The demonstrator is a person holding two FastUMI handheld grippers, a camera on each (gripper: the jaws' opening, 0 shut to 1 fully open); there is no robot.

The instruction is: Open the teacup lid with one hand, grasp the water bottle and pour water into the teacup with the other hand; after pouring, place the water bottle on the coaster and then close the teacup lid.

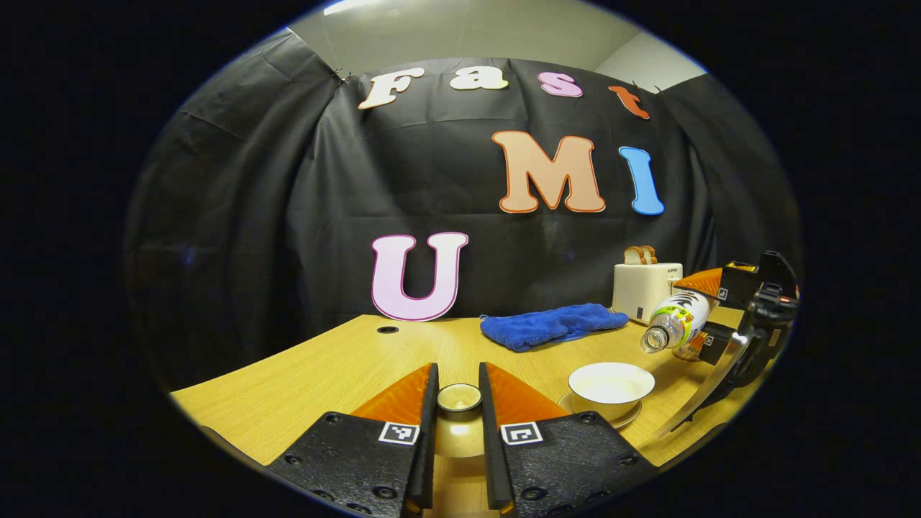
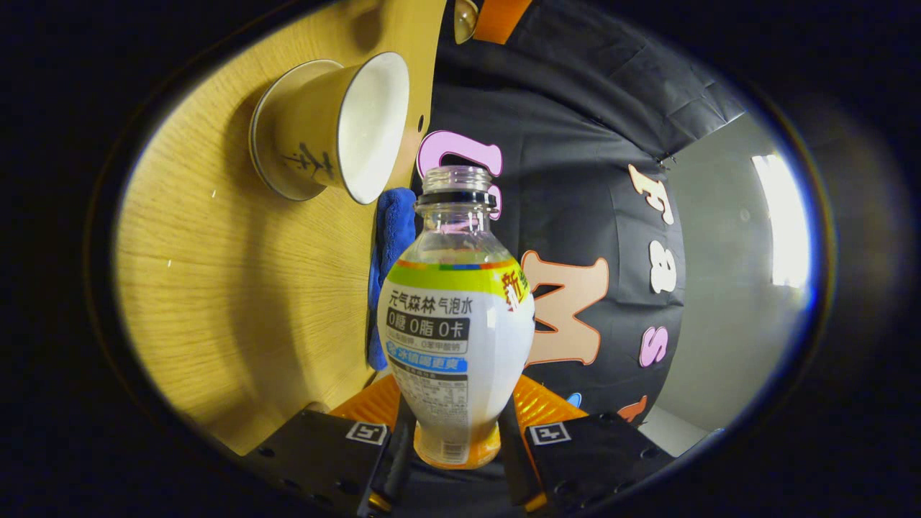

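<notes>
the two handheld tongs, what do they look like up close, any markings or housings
Each of the tongs, left and right, has two wedge-shaped ribbed fingers set on textured black blocks fastened with screws. Every block carries a small square black-and-white marker near its inner edge. In the left gripper view, the right tongs show a bulky black housing and a pale curved piece below it.

You see a white teacup [image 2: 327,129] bearing a dark brush motif at upper left, a clear water bottle [image 2: 457,316] with white-and-green label centre frame, a blue towel [image 1: 550,325], a pale wood-grain table [image 1: 324,367].
</notes>
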